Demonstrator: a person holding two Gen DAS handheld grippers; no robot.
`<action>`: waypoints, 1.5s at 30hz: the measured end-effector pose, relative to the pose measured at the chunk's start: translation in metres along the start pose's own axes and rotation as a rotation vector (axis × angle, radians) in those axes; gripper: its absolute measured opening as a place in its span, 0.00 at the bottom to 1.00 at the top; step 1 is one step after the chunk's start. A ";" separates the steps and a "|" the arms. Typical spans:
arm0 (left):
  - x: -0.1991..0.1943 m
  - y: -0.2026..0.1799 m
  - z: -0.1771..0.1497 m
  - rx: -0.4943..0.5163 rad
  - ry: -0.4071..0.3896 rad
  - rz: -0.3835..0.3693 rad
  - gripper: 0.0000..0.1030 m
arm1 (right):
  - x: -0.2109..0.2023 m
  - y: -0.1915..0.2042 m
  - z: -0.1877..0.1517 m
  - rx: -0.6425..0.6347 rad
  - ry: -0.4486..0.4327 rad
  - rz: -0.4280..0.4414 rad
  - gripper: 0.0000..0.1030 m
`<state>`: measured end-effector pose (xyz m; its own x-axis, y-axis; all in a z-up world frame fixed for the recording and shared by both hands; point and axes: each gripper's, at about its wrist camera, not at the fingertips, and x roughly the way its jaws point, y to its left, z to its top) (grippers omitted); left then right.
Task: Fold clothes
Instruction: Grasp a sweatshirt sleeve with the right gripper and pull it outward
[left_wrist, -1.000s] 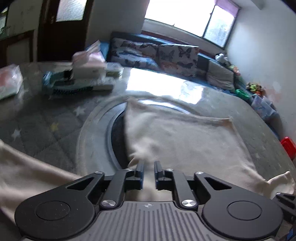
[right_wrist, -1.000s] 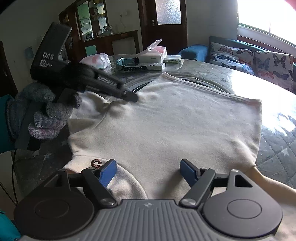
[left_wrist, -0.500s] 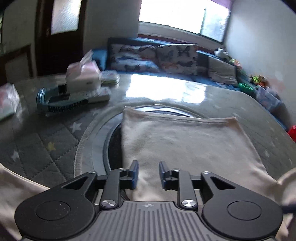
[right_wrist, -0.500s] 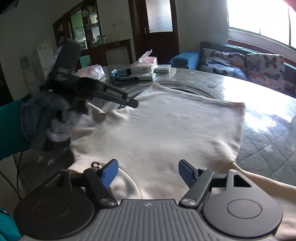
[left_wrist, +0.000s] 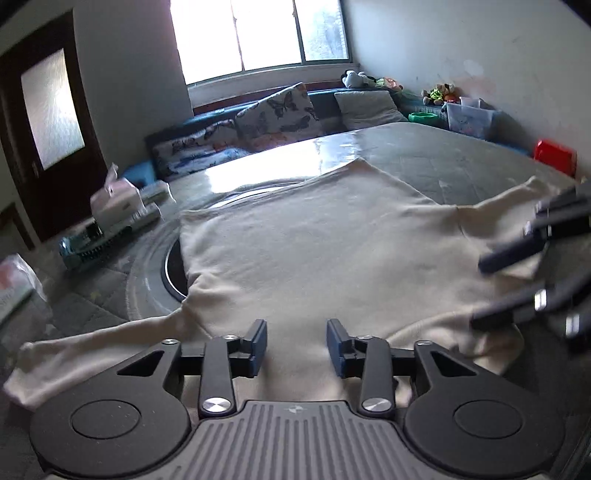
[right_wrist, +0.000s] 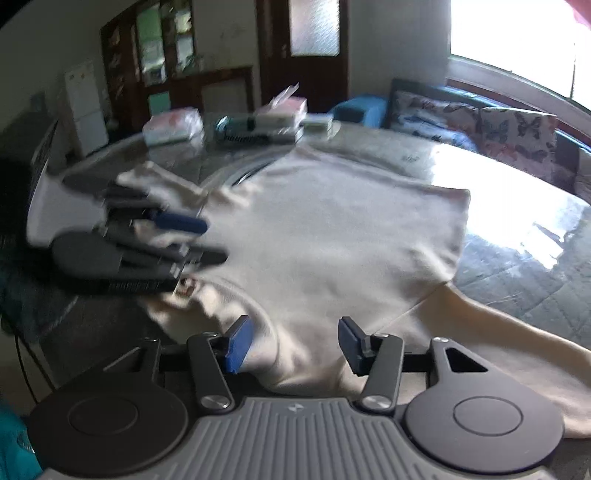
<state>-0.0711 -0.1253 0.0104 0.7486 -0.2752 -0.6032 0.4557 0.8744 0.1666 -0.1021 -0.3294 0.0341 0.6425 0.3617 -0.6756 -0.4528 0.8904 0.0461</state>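
Note:
A cream long-sleeved top lies spread flat on the round table; it also shows in the right wrist view. My left gripper is open and empty just above the top's near edge, beside the left sleeve. My right gripper is open and empty over the collar end, with the right sleeve lying to its right. Each gripper shows blurred in the other's view: the right one over the far sleeve, the left one at the left shoulder.
Tissue boxes, a wrapped pack and a teal tray stand at the table's far side. The turntable's dark ring shows beside the top. A sofa with butterfly cushions runs under the window.
My left gripper has let go of the cloth, opened and swung right to face across the top. My right gripper has moved closer to the collar end and narrowed slightly.

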 end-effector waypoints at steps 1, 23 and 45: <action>-0.001 0.000 0.000 0.001 -0.002 -0.004 0.40 | -0.001 -0.001 0.000 0.012 -0.006 -0.006 0.50; 0.006 -0.054 0.038 0.098 -0.066 -0.156 0.44 | -0.044 -0.135 -0.051 0.384 -0.028 -0.441 0.51; 0.012 -0.092 0.027 0.224 -0.045 -0.258 0.46 | -0.030 -0.199 -0.052 0.406 -0.050 -0.645 0.59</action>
<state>-0.0913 -0.2200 0.0092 0.6130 -0.4975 -0.6138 0.7234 0.6658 0.1827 -0.0636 -0.5321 0.0071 0.7342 -0.2614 -0.6266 0.2785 0.9576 -0.0733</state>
